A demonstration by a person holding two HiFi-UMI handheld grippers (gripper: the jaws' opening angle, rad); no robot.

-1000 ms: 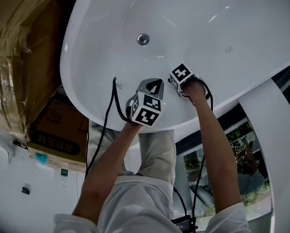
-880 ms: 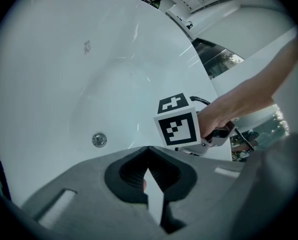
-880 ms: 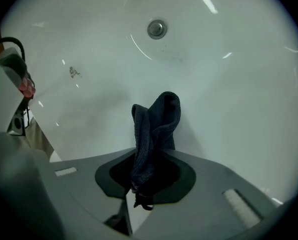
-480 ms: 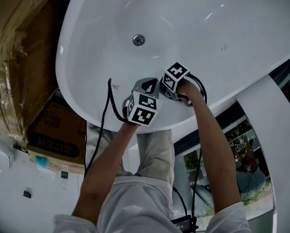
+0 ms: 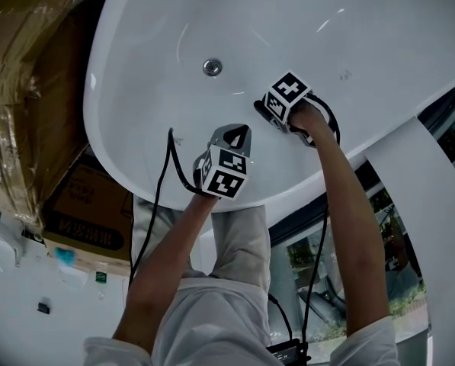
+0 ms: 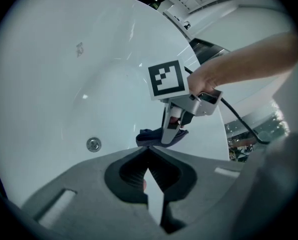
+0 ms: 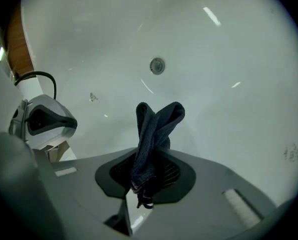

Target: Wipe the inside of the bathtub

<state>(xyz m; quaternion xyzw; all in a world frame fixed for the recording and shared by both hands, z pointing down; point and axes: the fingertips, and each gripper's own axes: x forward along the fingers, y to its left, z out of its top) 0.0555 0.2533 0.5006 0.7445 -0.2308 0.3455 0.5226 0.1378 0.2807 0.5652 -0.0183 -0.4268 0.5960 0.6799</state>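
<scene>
Now the right gripper [image 7: 148, 170] pinches a soft, limp dark-blue cloth [image 7: 154, 126] by its bunched middle.
Glossy white bathtub [image 5: 379, 29] looks slippery; left gripper [image 6: 149, 153] seems closed, empty.

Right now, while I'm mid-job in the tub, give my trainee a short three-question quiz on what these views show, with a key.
1. True or false: the dark cloth lies loose beside the drain of the bathtub.
2. The left hand-held gripper is: A. clamping the cloth; B. shut with nothing between its jaws; C. out of every view.
3. Fill in: in the head view, the drain sits to the ____ of the right hand-held gripper.

Key: 1 false, the right hand-held gripper clamps the cloth; 2 B; 3 left.
</scene>
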